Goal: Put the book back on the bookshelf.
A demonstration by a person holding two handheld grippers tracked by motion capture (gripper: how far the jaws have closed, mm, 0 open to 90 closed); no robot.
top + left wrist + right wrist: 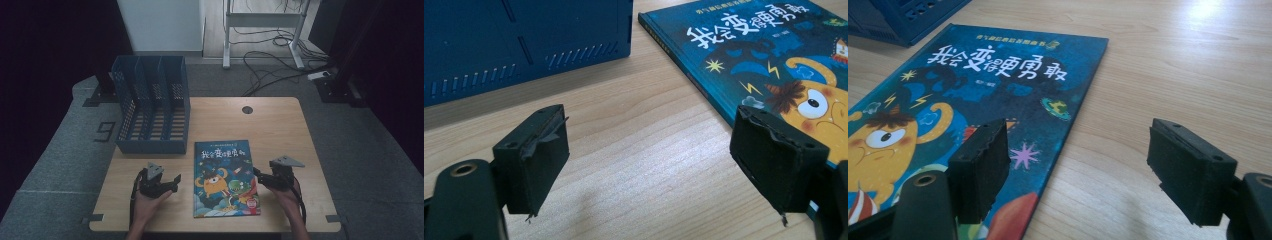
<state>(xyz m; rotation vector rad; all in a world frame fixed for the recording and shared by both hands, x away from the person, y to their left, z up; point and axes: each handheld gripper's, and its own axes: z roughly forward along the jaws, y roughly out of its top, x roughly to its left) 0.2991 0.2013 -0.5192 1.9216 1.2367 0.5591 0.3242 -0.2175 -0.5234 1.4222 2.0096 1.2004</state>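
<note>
High view: both grippers (left (170, 182), right (258, 176)) flank the picture book (225, 177), jaws spread, holding nothing.

High overview; two close views, shared book (226, 177)

The high view is dim with dark corners; both gripper views are brighter, with soft glare on the table (1168, 45).
</note>
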